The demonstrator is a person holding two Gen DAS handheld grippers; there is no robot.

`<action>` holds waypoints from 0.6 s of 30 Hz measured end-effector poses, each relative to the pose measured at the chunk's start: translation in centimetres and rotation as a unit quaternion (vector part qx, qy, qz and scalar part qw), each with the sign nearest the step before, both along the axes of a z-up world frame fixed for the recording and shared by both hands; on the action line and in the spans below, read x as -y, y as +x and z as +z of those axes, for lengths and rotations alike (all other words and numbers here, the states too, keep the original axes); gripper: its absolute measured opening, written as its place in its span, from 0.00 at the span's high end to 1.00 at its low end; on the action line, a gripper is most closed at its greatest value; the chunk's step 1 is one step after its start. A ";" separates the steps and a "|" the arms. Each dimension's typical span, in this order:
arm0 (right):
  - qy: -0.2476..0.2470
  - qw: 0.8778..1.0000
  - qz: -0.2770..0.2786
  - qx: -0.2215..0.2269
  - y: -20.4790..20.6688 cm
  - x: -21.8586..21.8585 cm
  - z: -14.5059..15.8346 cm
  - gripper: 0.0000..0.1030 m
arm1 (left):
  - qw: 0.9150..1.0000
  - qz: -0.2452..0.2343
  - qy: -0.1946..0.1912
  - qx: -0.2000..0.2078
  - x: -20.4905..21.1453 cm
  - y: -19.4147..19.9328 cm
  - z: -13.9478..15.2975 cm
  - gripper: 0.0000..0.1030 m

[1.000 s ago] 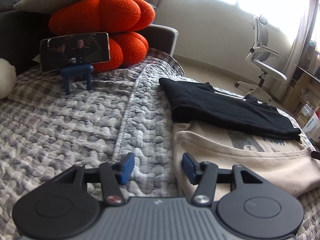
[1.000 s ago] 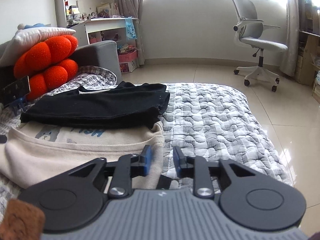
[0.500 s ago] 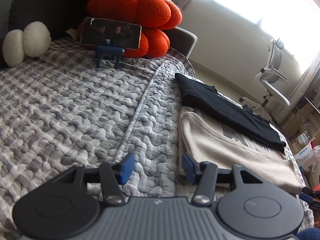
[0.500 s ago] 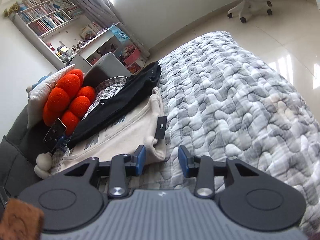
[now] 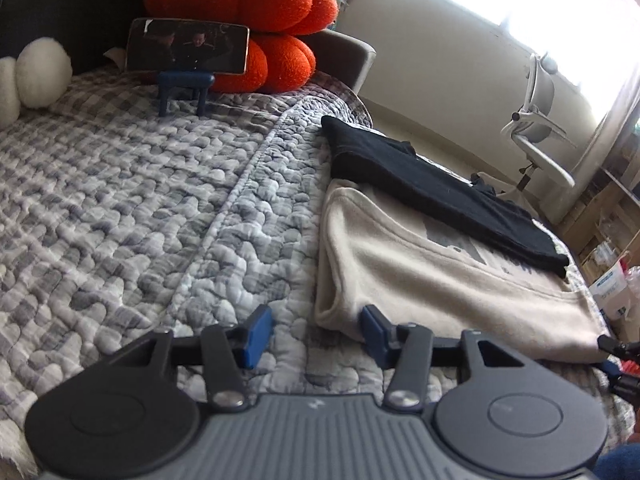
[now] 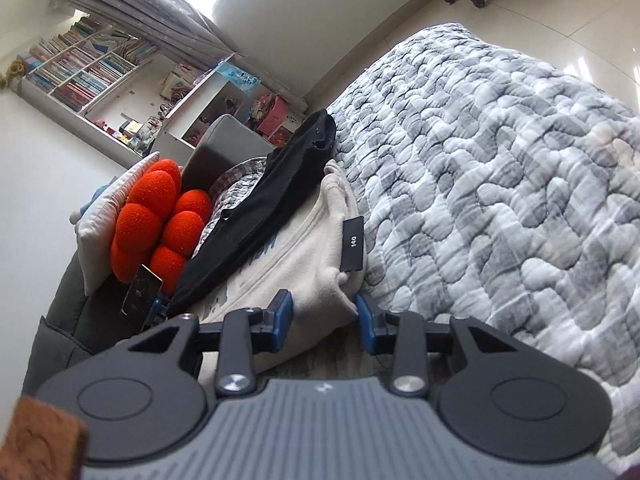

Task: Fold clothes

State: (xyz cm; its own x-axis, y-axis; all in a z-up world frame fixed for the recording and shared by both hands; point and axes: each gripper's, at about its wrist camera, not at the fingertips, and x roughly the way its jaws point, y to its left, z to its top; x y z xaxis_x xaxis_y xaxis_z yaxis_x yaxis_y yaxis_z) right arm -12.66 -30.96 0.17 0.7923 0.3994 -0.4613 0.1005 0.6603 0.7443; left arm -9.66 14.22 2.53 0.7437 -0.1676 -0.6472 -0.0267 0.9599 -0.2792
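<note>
While both grippers are closing in, the right gripper (image 6: 323, 322) is narrowing around a corner of the cream fleece garment (image 5: 432, 280) on the grey quilted bedspread (image 5: 140, 208); left gripper (image 5: 314, 334) is straddling its opposite edge, not yet pinching — lift looks imminent.

My left wrist view sits low over the bed (image 5: 140, 208), facing the headboard cushions. My right wrist view, rolled sideways, looks close along the opposite side. Both share the cream garment (image 5: 420, 280) (image 6: 304, 264) and black garment (image 5: 440, 192) (image 6: 272, 200).
</note>
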 end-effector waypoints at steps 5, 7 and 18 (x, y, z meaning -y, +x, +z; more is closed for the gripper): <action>-0.020 1.000 -0.005 0.000 -0.4 0.1 0.9 0.83 | 1.000 0.000 -0.009 -0.014 -0.3 0.4 1.2 0.90; -0.012 1.000 -0.003 0.018 -1.1 0.2 2.1 0.83 | 1.000 -0.001 -0.012 -0.020 -0.5 0.3 2.1 0.91; -0.073 0.997 -0.003 -0.004 -0.3 0.0 0.1 0.86 | 0.999 -0.017 0.028 -0.029 0.0 0.3 1.2 0.89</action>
